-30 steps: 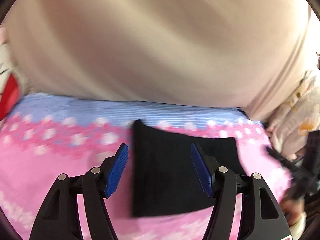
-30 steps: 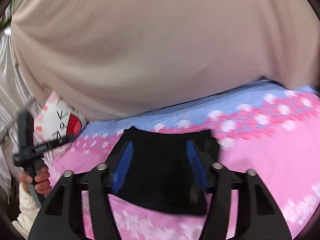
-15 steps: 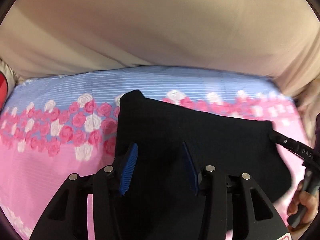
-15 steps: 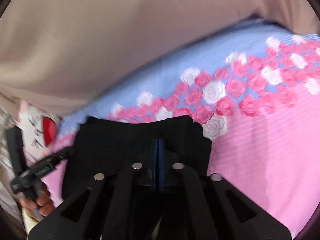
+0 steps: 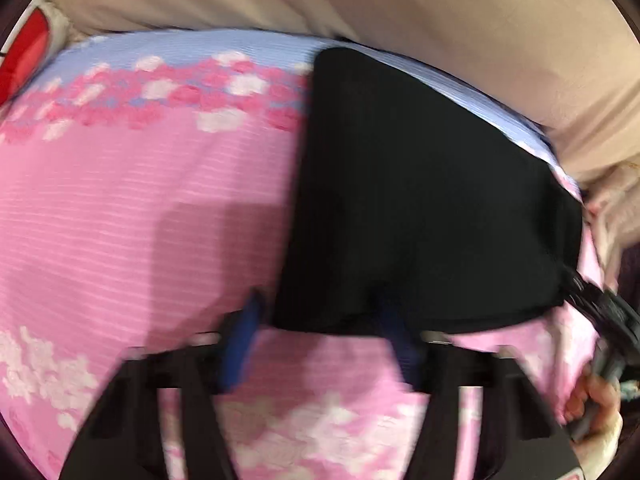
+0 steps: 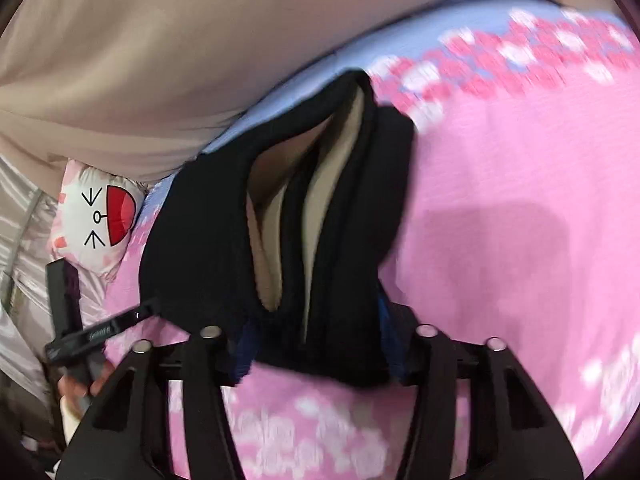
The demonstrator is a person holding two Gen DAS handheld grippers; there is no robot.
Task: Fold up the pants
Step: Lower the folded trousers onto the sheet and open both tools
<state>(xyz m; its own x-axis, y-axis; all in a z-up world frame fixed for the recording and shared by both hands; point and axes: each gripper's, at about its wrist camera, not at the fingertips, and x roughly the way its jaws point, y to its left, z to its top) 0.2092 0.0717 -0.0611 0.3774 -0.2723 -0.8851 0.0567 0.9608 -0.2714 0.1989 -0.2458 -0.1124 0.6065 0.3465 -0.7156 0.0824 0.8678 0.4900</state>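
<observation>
Both claws have dropped to the pants' near edge — left gripper closing astride a corner, right gripper reopening around bunched layers — black pants on the pink bedspread, next fold starting.

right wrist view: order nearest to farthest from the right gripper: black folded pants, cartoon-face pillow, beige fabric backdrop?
1. Black folded pants: their near edge lies between the opening jaws of the right gripper.
2. White cartoon-face pillow: far left, past the pants.
3. Beige fabric backdrop: farthest, across the top.
</observation>
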